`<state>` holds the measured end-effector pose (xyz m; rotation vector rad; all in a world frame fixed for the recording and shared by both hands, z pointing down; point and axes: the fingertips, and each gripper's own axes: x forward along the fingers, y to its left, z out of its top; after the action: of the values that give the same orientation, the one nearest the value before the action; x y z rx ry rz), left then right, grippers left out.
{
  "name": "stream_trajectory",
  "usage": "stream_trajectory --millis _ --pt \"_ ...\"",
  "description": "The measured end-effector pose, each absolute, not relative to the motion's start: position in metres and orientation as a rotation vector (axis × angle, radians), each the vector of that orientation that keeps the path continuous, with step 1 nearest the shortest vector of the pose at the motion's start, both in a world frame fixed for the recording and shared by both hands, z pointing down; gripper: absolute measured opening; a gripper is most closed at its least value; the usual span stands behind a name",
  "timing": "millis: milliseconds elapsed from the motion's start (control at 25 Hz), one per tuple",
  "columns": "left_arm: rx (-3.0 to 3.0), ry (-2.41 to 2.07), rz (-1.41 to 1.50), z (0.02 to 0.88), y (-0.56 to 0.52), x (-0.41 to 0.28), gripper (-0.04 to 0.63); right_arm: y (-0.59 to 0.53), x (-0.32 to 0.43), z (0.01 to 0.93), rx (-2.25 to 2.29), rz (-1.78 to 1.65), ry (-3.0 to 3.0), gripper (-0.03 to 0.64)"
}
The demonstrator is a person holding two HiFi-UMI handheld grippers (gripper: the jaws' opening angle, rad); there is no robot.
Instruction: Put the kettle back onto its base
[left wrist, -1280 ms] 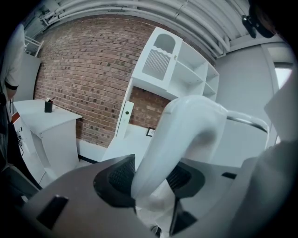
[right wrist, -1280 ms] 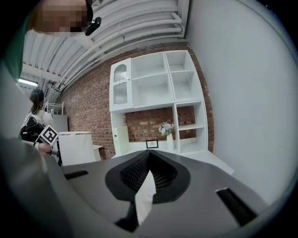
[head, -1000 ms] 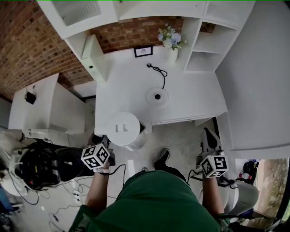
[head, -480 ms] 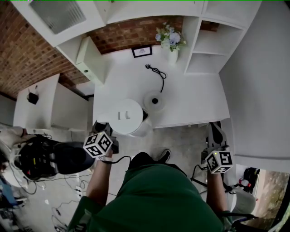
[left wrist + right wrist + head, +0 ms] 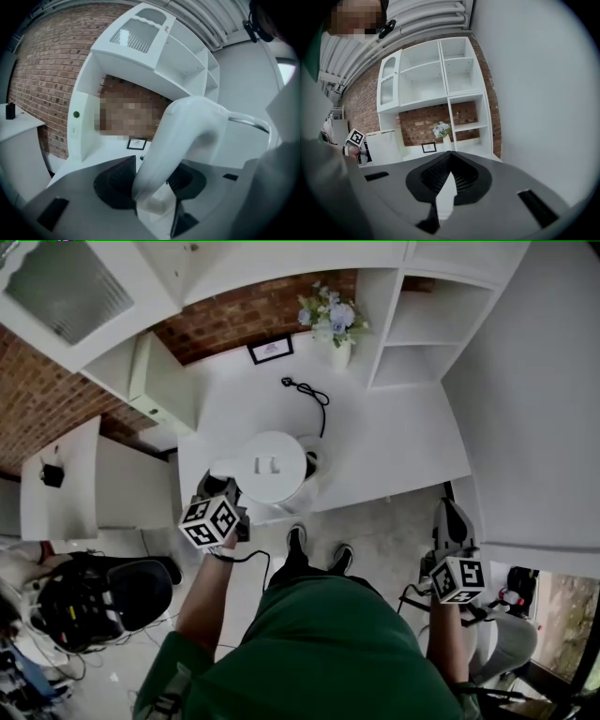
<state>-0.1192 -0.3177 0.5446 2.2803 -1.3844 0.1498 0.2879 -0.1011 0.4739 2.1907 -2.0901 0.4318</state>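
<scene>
The white kettle (image 5: 270, 468) hangs over the near part of the white counter (image 5: 403, 442), seen from above with its lid up. My left gripper (image 5: 223, 487) is shut on the kettle's handle (image 5: 183, 136), which fills the space between its jaws in the left gripper view. The round base (image 5: 313, 461) peeks out from behind the kettle's right side, mostly covered by it, and its black cord (image 5: 309, 395) trails toward the back wall. I cannot tell whether the kettle touches the base. My right gripper (image 5: 453, 538) hangs low at the right, off the counter, shut and holding nothing (image 5: 449, 171).
A vase of flowers (image 5: 336, 329) and a small picture frame (image 5: 269, 351) stand at the back of the counter. White shelves (image 5: 422, 324) rise at the right. A white box-like unit (image 5: 155, 385) stands at the left. A black office chair (image 5: 103, 601) is on the floor.
The left gripper has carried the kettle forward from beyond the counter's edge to over the counter, where it now covers most of the base. The right gripper stayed low at the side.
</scene>
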Motion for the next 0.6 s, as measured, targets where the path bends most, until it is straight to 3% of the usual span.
stream_trajectory --millis 600 --pt "2.431 -1.077 0.317 0.594 -0.423 -0.049 0.196 -0.109 0.275 0.463 2.441 0.473 -1.744 0.014"
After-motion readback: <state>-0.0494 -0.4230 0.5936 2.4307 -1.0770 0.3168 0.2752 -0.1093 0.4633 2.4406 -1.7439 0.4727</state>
